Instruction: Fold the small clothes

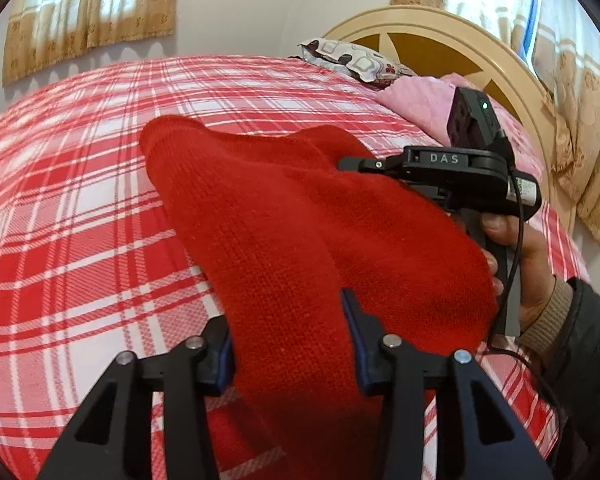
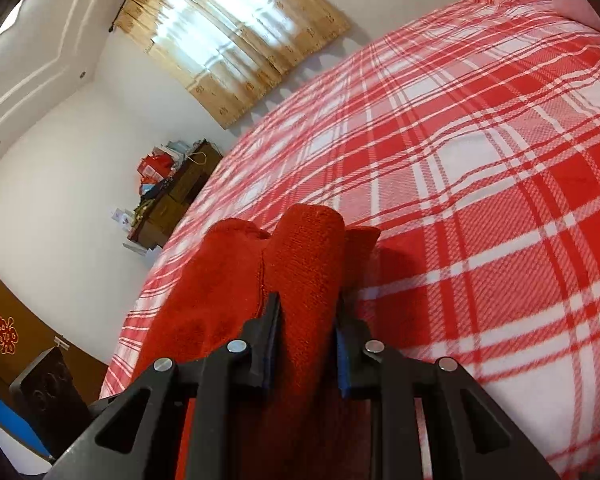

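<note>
Red knit garment (image 1: 284, 248) runs between the blue-padded fingers (image 1: 354, 344) of the left gripper (image 1: 290, 344), which stand close against the fabric on both sides; whether the pads press on it I cannot tell. In the right wrist view the right gripper (image 2: 306, 344) is clamped on a bunched fold of the same garment (image 2: 304, 264), both pads tight against it. The garment hangs raised over the bed (image 1: 80, 208), stretched between the two grippers, with loose rounded ends beyond each. In the left view the right gripper's (image 1: 352, 164) black body reaches into the cloth from the right, its tips hidden by the fabric, held by a hand (image 1: 528, 256) in a dark sleeve. The bed carries a red-and-white plaid cover. At its far end lie a patterned pillow (image 1: 352, 58) and a pink blanket (image 1: 420, 100) against a cream headboard (image 1: 452, 24). Beyond the bed hang gold curtains (image 1: 88, 12).
</note>
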A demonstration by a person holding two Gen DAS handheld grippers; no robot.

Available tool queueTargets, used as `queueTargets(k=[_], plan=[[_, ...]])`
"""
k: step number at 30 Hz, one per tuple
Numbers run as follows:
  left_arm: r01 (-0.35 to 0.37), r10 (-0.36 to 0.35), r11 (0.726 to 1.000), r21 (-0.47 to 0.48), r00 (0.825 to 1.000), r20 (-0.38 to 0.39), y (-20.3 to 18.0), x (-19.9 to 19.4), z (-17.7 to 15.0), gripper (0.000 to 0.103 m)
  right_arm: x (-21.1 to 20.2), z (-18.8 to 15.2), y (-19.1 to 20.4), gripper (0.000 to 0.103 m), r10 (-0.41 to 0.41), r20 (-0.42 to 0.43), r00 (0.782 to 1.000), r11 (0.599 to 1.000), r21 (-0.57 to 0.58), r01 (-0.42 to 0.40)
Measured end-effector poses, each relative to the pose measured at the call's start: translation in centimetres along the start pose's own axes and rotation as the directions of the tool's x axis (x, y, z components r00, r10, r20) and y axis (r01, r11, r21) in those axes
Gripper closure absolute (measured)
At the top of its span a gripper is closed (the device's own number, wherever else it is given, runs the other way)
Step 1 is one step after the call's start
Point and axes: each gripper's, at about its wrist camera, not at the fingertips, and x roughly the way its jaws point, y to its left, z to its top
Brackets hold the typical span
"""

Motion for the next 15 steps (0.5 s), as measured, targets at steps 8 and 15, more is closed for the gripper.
queueTargets(k=[8,15], plan=[[-0.019,0.020,1.000,0.012,1.000,-0.010,-0.2,-2.1,-1.2,0.060,-1.4,-2.8,2.8,0.080,0.031,0.026,0.999,0.999,-0.013,-0.031],[-0.028,0.028,1.000,0.002,0.999,-0.017,0.1,-4.3,-2.7,0.061,-2.0,-5.5,5.3,0.080,0.057,0.024,0.998,0.998,-0.002,-0.057]])
